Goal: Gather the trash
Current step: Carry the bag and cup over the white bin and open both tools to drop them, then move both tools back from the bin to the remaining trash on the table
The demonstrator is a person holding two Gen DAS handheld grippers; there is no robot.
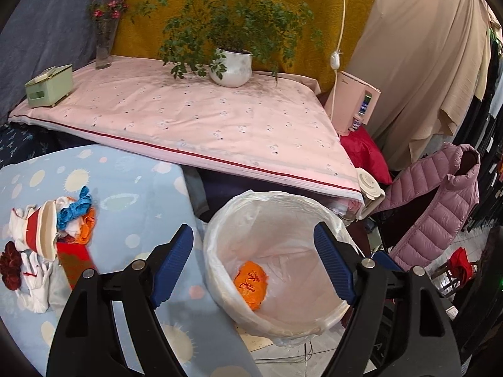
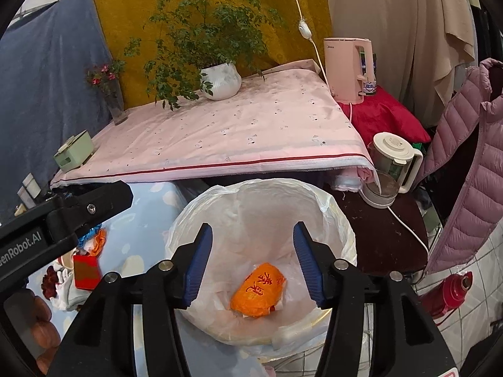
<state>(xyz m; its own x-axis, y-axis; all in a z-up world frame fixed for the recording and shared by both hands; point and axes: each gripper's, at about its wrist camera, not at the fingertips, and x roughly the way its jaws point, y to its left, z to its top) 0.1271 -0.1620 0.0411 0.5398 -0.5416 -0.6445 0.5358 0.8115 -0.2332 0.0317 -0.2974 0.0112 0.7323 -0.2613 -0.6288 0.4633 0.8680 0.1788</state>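
A white bin [image 1: 220, 235] lined with a clear plastic bag stands beside the blue-clothed table; an orange wrapper with red print [image 1: 251, 284] lies at its bottom. My left gripper [image 1: 253, 262] hangs open above the bin with nothing between its blue pads. My right gripper [image 2: 251, 264] is open over the same bin [image 2: 339, 220], the orange wrapper [image 2: 258, 294] lying loose below it. A heap of trash [image 1: 50, 238] sits on the blue cloth at the left: a red-and-white paper cup, blue and orange scraps, white tissue, a red packet.
A pink-clothed table [image 1: 195, 116] behind holds a potted plant [image 1: 231, 66], a vase [image 1: 103, 47] and a green box [image 1: 48, 86]. To the right are a pink appliance [image 2: 347, 69], a kettle [image 2: 393, 160], a pink padded jacket [image 2: 465, 163] and a red flask [image 2: 449, 295].
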